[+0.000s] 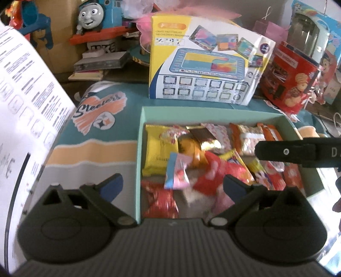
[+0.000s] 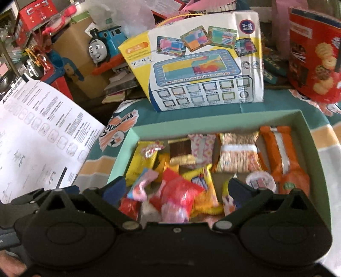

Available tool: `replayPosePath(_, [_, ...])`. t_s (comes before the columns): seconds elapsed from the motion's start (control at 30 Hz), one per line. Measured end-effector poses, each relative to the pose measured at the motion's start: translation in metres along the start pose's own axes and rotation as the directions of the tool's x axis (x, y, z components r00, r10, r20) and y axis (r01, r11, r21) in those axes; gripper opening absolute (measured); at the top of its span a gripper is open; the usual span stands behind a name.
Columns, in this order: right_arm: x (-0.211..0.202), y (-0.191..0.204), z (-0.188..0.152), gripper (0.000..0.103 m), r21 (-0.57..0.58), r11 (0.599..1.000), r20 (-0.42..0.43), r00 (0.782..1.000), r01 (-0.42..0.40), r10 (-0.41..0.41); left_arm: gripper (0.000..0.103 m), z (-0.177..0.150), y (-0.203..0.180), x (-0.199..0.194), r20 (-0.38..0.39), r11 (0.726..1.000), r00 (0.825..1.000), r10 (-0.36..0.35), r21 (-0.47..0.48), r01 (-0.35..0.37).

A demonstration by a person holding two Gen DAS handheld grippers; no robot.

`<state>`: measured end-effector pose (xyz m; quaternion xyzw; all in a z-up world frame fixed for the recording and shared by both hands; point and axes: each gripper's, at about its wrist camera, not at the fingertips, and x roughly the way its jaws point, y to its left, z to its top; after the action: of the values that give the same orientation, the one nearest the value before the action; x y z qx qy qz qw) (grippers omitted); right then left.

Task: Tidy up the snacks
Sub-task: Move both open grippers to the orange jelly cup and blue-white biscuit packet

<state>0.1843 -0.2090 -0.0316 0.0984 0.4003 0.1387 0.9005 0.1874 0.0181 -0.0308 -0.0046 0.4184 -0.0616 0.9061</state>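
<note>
A mint-green open box (image 1: pixel 139 149) (image 2: pixel 234 121) on the teal cloth holds several wrapped snacks: a yellow packet (image 1: pixel 156 153) (image 2: pixel 138 164), a red packet (image 1: pixel 215 174) (image 2: pixel 179 189), a pink-and-blue candy (image 1: pixel 177 172) (image 2: pixel 140 185), an orange packet (image 2: pixel 283 153) and a gold-brown bar (image 1: pixel 204 138) (image 2: pixel 181 151). My left gripper (image 1: pixel 173 184) is open and empty, over the box's near left edge. My right gripper (image 2: pixel 177 187) is open and empty, above the snacks at the near side. A black arm of the right gripper (image 1: pixel 298 152) crosses the box's right side in the left wrist view.
A yellow-and-white toy tablet box (image 1: pixel 204 64) (image 2: pixel 204 64) stands behind the box. A red biscuit tin (image 1: pixel 292 83) (image 2: pixel 315 55) is at the right. A white printed sheet (image 1: pixel 27 102) (image 2: pixel 38 136) rises at the left. A blue toy train (image 1: pixel 96 17) (image 2: pixel 104 44) sits behind.
</note>
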Motion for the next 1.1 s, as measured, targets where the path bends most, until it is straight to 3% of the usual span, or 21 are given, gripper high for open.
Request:
replayPosePath(0.4, [-0.042, 0.010, -0.058, 0.103, -0.005, 1.000, -0.012, 1.000, -0.022, 0.022, 0.103, -0.064, 0.008, -0.013, -0.086, 1.000, 0.996, -0.007, -0.029, 0.005])
replayPosePath(0.8, [-0.018, 0.009, -0.094, 0.103, -0.007, 0.999, -0.085, 0.995, -0.043, 0.042, 0.103, -0.086, 0.025, 0.020, -0.160, 0.995, 0.987, 0.032, -0.088, -0.046])
replayPosePath(1.1, [0.004, 0.029, -0.105, 0.096, -0.142, 0.988, -0.110, 0.993, -0.061, 0.045, 0.102, -0.091, 0.032, 0.042, -0.182, 0.991, 0.982, 0.048, -0.113, -0.069])
